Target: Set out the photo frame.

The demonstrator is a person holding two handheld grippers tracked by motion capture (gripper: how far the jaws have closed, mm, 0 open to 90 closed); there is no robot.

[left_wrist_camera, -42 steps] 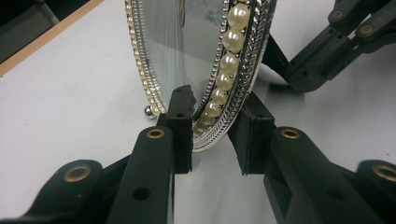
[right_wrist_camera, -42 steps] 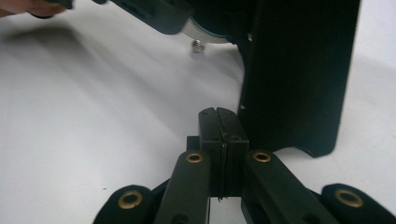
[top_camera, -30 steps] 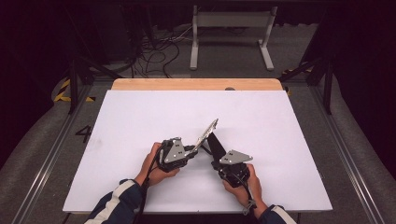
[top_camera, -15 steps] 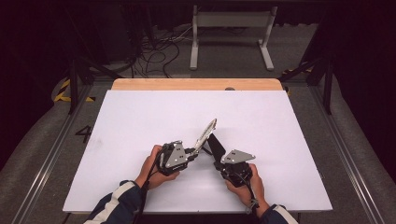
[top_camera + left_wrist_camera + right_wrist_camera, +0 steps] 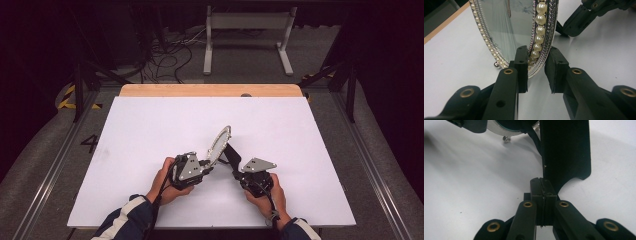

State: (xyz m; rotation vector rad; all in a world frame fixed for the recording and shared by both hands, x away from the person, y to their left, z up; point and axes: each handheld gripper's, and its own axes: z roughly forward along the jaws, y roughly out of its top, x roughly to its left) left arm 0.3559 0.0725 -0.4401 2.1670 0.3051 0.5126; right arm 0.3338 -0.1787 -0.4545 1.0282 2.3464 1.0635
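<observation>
While both hands have hardly shifted over the last second, the left gripper (image 5: 537,62) has just let its jaws ease a shade wider around the pearl-trimmed rim of the oval picture frame (image 5: 524,27). I'd read that as a grip being adjusted rather than a release. The rim sits between narrow jaws, and from this close I can't tell whether both pads truly press on it. The frame stands tilted near the middle of the white table (image 5: 150,125), its foot on the surface. Behind it, the right gripper (image 5: 541,186) is pinched tight on the black back stand (image 5: 565,150). The left hand (image 5: 165,182) lies low and reaches in level. The right hand (image 5: 270,192) angles its gripper up-left toward the frame's back.
</observation>
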